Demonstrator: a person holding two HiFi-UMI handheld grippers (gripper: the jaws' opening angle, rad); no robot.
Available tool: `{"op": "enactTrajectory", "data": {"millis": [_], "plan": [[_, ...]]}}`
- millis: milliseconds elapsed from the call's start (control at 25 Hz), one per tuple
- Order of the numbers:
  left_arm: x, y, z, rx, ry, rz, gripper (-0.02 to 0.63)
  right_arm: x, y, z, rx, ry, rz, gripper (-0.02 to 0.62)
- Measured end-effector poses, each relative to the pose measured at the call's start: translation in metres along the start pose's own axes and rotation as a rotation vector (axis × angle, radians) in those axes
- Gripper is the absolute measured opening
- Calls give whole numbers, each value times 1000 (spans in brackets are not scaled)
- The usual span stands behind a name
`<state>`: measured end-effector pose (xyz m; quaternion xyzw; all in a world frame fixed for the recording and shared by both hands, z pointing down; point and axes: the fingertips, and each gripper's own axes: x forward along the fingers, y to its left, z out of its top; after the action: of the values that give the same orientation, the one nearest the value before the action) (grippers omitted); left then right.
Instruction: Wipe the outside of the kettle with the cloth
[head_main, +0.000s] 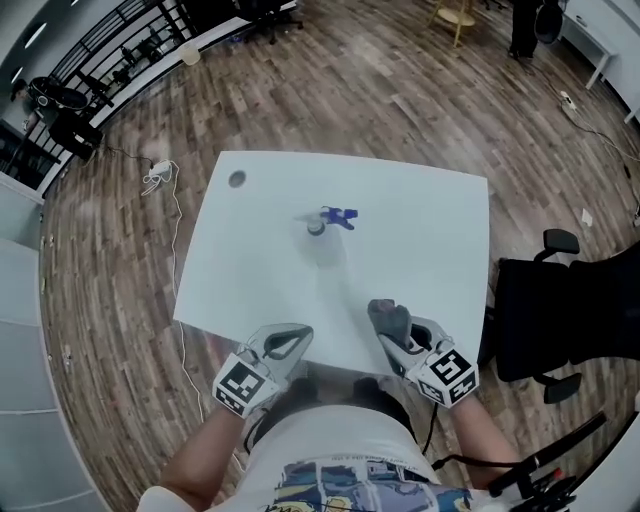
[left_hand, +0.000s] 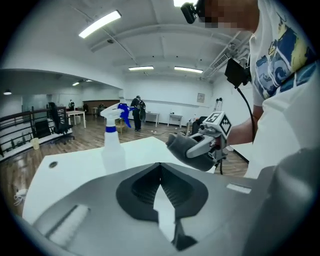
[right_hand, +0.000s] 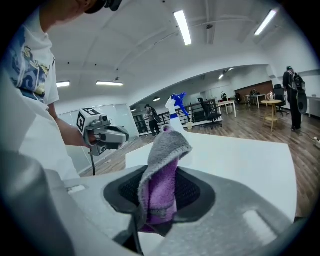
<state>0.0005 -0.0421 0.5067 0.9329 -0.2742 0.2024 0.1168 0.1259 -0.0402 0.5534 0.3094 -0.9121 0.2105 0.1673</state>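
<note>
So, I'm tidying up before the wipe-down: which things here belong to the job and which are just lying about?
For the job: cloth, gripped in the right claw. No kettle in view.
Lying about: spray bottle, standing untouched on the table.

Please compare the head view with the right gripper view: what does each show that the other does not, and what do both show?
Only the head view shows the black office chair beside the table, and the round hole in the tabletop. Only the right gripper view shows the ceiling lights, and the purple inner side of the cloth pinched between the right gripper's jaws. Both show the white table, the spray bottle standing on it, the left gripper and the cloth's grey outside. Neither shows a kettle.
</note>
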Motion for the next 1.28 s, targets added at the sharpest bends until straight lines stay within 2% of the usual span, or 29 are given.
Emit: {"op": "enactTrajectory", "data": {"millis": [120, 320, 520, 640, 760, 1120, 1280], "plan": [[-3, -29, 6, 20, -4, -93, 0, -1, 14, -1, -25, 5, -11, 135], [-19, -43, 22, 37, -57, -178, 2, -5, 33, 10, -56, -8, -90, 135], [-69, -21, 35, -94, -159, -213, 2, 11, 63, 34, -89, -35, -174, 135], [-96, -8, 33, -156, -155, -233, 2, 20, 87, 51, -121, -37, -197, 135], [-122, -12, 38, -191, -143, -302, 2, 23, 116, 61, -153, -39, -225, 135], [-163, -16, 11, -73, -121, -351, 2, 39, 183, 66, -171, -57, -277, 135], [-176, -20, 6, -60, -113, -350, 2, 39, 206, 62, -181, -51, -284, 135]]}}
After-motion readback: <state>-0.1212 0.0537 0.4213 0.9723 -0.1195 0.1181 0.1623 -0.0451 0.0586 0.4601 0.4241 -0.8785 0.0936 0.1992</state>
